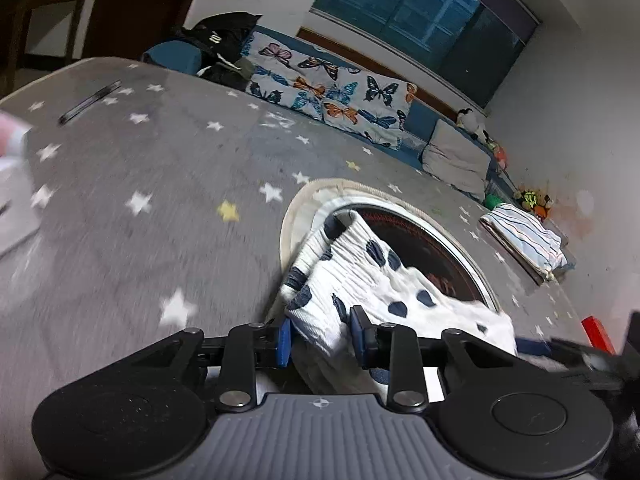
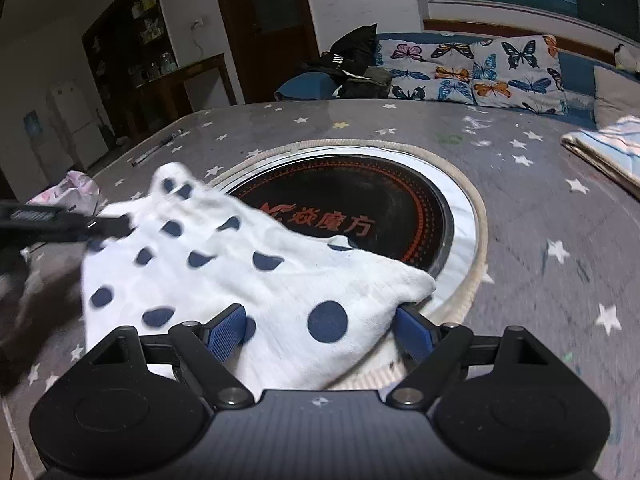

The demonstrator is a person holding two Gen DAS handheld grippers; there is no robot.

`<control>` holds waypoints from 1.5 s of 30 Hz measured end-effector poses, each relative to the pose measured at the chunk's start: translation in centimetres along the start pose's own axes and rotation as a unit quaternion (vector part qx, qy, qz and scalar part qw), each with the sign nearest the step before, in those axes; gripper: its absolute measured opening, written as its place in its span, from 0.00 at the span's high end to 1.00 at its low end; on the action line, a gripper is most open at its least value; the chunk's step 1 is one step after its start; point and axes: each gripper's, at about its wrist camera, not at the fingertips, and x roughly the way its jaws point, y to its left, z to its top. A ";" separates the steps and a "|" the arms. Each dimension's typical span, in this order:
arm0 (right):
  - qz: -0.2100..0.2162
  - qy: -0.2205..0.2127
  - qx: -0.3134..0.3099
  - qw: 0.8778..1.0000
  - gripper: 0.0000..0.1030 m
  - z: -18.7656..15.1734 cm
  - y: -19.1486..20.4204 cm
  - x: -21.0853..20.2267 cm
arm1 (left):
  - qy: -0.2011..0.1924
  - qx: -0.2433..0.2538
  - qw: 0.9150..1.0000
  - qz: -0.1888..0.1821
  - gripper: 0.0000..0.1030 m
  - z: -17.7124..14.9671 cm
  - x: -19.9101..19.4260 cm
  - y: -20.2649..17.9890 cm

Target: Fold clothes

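A white garment with navy dots (image 1: 360, 276) lies crumpled on the grey star-print table cover (image 1: 160, 200), partly over a round black hob (image 1: 420, 240) set in the table. In the left wrist view my left gripper (image 1: 321, 336) has its blue pads pressed on a bunched fold of the garment's near edge. From the right wrist view the garment (image 2: 240, 248) spreads wide, and my left gripper (image 2: 108, 226) reaches in at its left edge. My right gripper (image 2: 320, 332) stands wide open, its pads straddling the near right corner of the cloth.
A folded striped garment (image 1: 524, 236) (image 2: 608, 148) lies at the table's far right. A pen (image 2: 158, 146) and a pink package (image 2: 76, 188) sit at the far left. Behind the table stands a sofa with butterfly cushions (image 2: 480, 72) and dark clothes (image 2: 352, 60).
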 end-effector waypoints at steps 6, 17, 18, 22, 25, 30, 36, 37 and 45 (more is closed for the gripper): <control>-0.002 -0.002 -0.019 1.000 0.19 1.2 0.4 1.0 | -0.026 -0.001 1.000 0.012 0.58 -0.8 -3.4 -0.4; -0.016 -0.040 -0.038 0.998 0.20 2.7 1.8 -0.6 | -0.028 0.081 0.995 -0.045 0.56 3.5 -2.8 -5.0; -0.011 -0.038 -0.045 0.998 0.21 2.8 2.2 -0.5 | -0.016 0.085 0.995 -0.051 0.56 3.5 -1.9 -5.4; -0.006 -0.023 -0.082 0.996 0.32 3.1 3.8 0.7 | 0.017 0.103 0.993 -0.059 0.56 2.7 0.8 -6.5; -0.007 -0.011 -0.113 0.994 0.32 3.1 4.9 1.8 | 0.033 0.120 0.990 -0.061 0.56 1.6 1.7 -6.7; -0.013 0.004 -0.126 0.992 0.38 3.4 5.2 3.8 | 0.049 0.134 0.988 -0.052 0.56 0.6 2.6 -6.4; -0.008 -0.003 -0.107 0.994 0.38 4.2 4.5 4.0 | 0.051 0.131 0.989 -0.050 0.55 0.4 2.6 -5.7; -0.006 -0.003 -0.108 0.994 0.38 4.1 4.5 3.9 | 0.049 0.133 0.989 -0.051 0.55 0.5 2.6 -5.6; -0.004 -0.011 -0.140 0.990 0.36 3.1 5.5 2.2 | 0.046 0.138 0.988 -0.052 0.54 0.6 2.7 -5.2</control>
